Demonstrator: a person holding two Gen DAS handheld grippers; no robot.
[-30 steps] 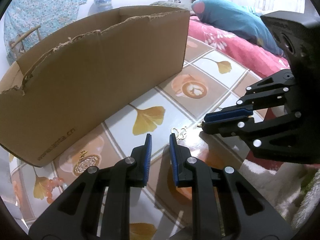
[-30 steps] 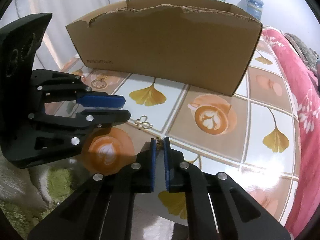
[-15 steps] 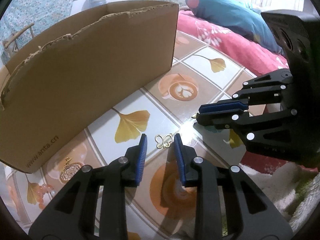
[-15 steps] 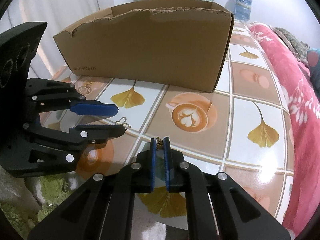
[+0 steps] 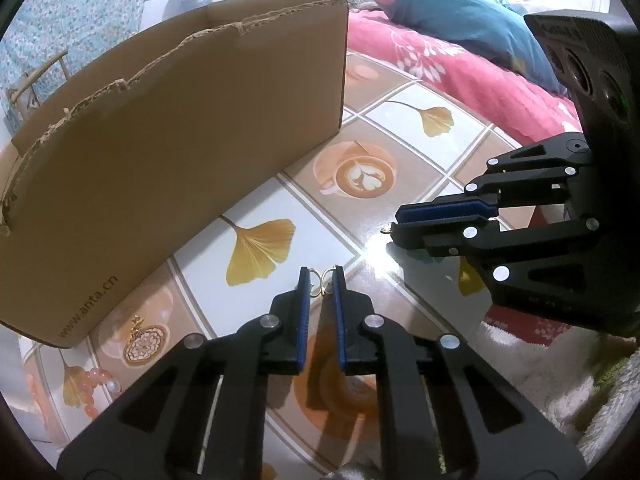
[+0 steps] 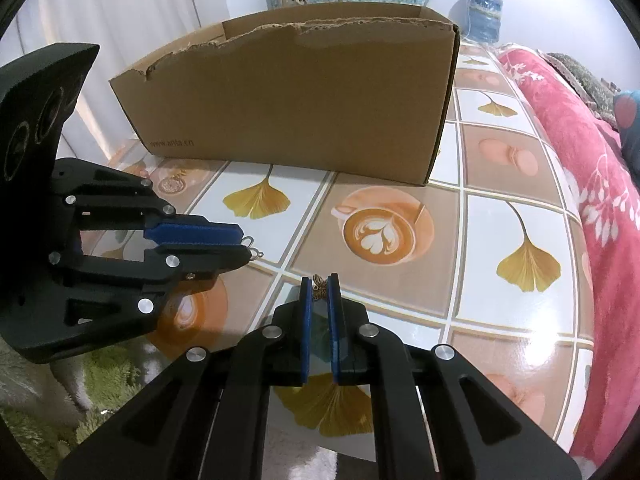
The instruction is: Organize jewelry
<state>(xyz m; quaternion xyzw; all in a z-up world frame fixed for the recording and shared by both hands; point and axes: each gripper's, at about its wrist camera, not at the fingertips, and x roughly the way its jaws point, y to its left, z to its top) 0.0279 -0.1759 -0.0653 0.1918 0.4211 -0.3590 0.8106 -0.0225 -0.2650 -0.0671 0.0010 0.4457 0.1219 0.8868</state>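
My left gripper (image 5: 319,276) is shut on a small gold clover-shaped charm (image 5: 320,280), pinched between its blue fingertips just above the table. It shows in the right wrist view (image 6: 250,246) too. My right gripper (image 6: 319,286) is shut on a small bronze butterfly charm (image 6: 319,285) at its tips; in the left wrist view (image 5: 394,228) a bit of it pokes out. A brown cardboard box (image 5: 172,148) with a torn rim stands behind both, open at the top.
A round gold pendant (image 5: 144,342) and an orange bead bracelet (image 5: 96,384) lie on the tiled tablecloth (image 6: 496,208) by the box's left corner. A red floral blanket (image 6: 592,168) lies at the right. A fluffy white-green rug (image 6: 48,392) lies below the table edge.
My left gripper has moved forward and closed on the clover charm that lay on the table. My right gripper, holding the butterfly charm, has shifted slightly.
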